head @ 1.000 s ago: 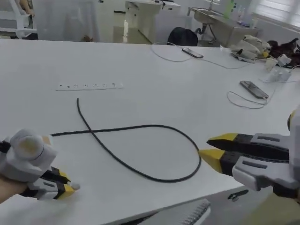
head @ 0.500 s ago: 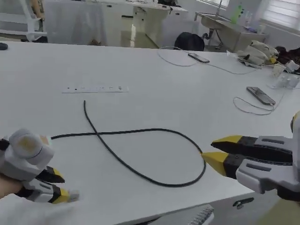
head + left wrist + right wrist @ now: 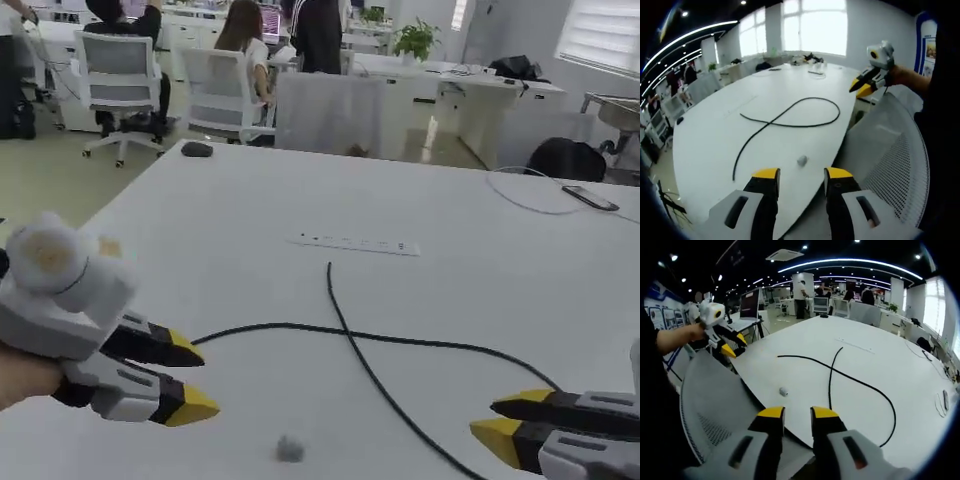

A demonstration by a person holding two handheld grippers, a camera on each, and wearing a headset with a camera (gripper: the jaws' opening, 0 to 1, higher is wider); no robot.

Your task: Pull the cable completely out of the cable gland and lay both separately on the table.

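Cable gland [image 3: 289, 450] — blurred grey speck

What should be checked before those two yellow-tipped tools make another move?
1. Is the cable out of the cable gland: ok, they lie apart.
2. Both resting on the table: ok.
3. Nothing held in the left gripper: ok, jaws open.
4. Nothing held in the right gripper: ok, jaws open.
5. Is the cable gland safe from rolling off: cannot tell; it lies near the table edge.
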